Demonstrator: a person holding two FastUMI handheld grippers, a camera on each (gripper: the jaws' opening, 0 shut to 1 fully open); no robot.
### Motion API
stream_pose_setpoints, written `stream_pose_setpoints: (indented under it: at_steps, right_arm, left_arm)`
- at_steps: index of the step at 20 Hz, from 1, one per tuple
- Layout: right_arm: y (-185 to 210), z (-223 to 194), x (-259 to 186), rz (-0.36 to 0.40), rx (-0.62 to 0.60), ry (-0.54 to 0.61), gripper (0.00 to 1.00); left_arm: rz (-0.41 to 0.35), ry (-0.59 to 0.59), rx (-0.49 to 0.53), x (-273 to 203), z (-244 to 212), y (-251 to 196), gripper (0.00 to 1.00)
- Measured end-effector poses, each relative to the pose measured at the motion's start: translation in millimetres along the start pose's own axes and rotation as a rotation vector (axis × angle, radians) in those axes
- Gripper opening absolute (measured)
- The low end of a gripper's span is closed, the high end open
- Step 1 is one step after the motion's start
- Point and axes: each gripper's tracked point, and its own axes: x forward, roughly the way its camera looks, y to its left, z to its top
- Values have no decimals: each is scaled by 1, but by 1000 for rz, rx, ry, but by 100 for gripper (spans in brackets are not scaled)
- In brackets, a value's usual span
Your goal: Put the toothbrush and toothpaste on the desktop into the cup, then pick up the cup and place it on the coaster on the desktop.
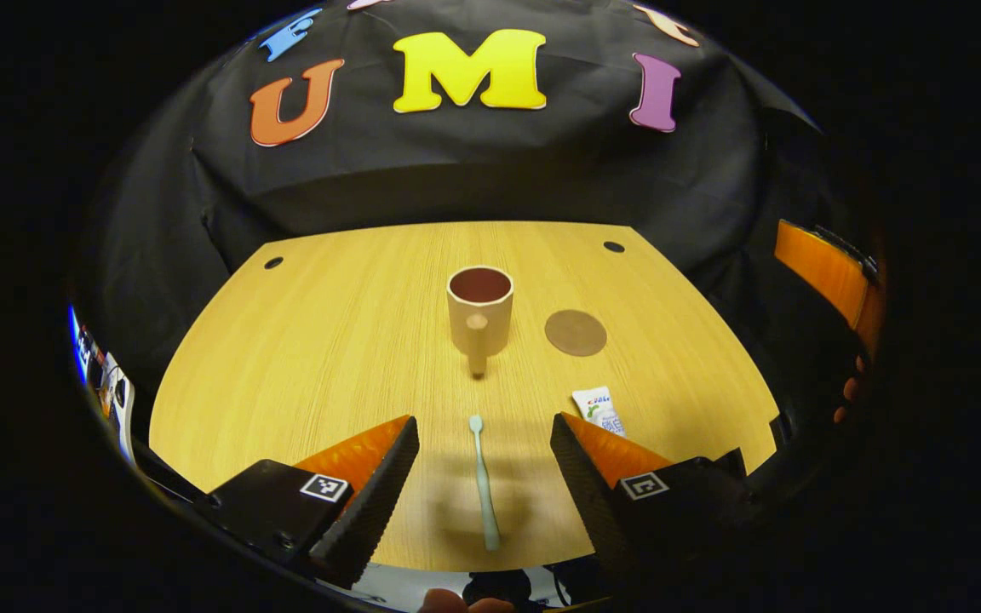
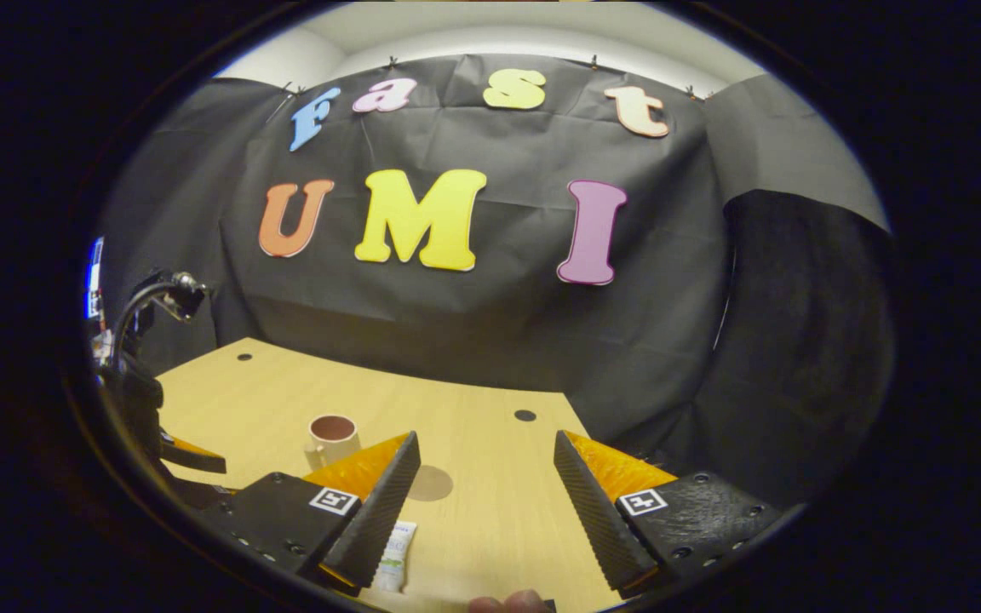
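Left gripper: jaws wide apart, holding nothing, poised above the near edge of the desktop.
Toothbrush: flat on the wood between the left gripper's fingers, clear of both, lengthwise near to far, head at the far end.
Cup: upright near the middle of the desktop, beyond the toothbrush, handle turned toward the near side, dark inside.
Coaster: round brown disc just right of the cup, apart from it.
Toothpaste: small tube lying flat, nearer than the coaster, partly hidden behind the left gripper's right finger.
Right gripper: jaws also wide apart, gripping nothing, raised over the right part of the desktop.
Right gripper view, cup: far left of the fingers, partly behind the left finger.
Right gripper view, coaster: on the wood between the fingers, toward the left one.
Right gripper view, toothpaste: at the near edge, mostly tucked behind the left finger.
Other gripper: seen at the far left in the right gripper view, with a curved cable above it; too little visible to judge its opening there.
Desktop holes: two dark round ones near the far corners.
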Motion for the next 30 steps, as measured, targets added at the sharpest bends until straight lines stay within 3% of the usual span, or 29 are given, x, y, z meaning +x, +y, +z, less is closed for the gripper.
stream_pose_setpoints:
  at_steps: [4, 6, 11, 18, 25, 28, 29, 30]
  right_arm:
    - [-5, -11, -4, -10, -7, 25, 93]
    - [-7, -21, -3, -15, 3, 54, 97]
    - [-13, -42, -6, -41, 39, 124, 95]
    - [-22, -41, -8, -63, 22, 129, 95]
    - [-20, -41, -5, -68, 4, 134, 97]
    - [-18, -39, -5, -63, -1, 131, 95]
    - [-18, -40, -4, -61, -1, 131, 95]
    - [-17, -40, -5, -59, 0, 133, 95]
  left_arm:
    - [-13, 88, -42, 22, -27, 0, 99]
    - [-4, 124, -61, 33, -37, 3, 100]
    - [19, 190, -80, 59, -52, 11, 98]
    - [14, 293, -102, 77, -74, 8, 79]
    - [17, 362, -102, 81, -87, 5, 70]
    - [47, 391, -77, 81, -89, 10, 57]
    - [56, 395, -78, 81, -89, 11, 58]
    - [61, 404, -83, 81, -90, 10, 44]
